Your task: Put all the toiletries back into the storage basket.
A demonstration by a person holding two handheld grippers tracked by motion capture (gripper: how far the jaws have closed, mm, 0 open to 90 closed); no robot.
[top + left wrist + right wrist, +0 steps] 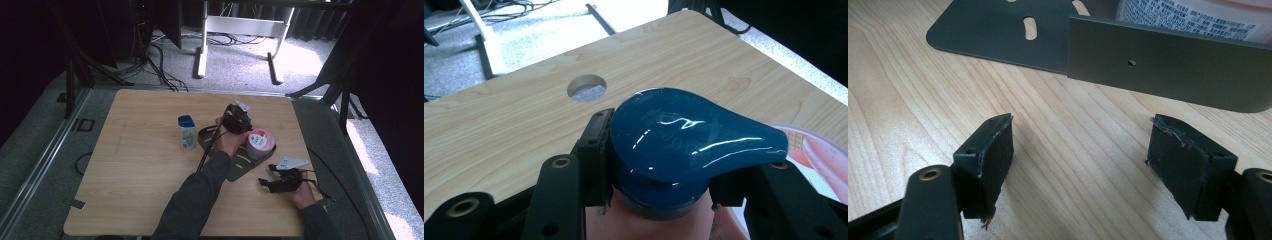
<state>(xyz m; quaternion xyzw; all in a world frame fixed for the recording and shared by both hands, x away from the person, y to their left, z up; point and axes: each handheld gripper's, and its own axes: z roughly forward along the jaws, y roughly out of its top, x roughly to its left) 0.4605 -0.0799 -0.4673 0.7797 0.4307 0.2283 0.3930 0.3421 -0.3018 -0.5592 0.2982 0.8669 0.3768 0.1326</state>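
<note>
My left gripper (235, 120) sits near the table's middle, and its jaws (664, 165) are shut on a glossy blue pump cap (684, 135); the bottle below the cap is mostly hidden. Just right of it, a pink canister (260, 142) with a red and white lid stands on a dark metal plate (240, 167). My right gripper (272, 181) hovers near the table's front right, open, with bare wood between its pads (1080, 150). It faces the plate's upturned wall (1158, 70), and the canister's label (1193, 15) shows behind that wall.
A white bottle with a blue cap (187, 134) stands left of the plate. A round hole (586, 87) pierces the wooden tabletop (140, 165) beyond the left gripper. Cables trail from both grippers. Dark stands and a white frame (240, 30) stand on the floor behind the table.
</note>
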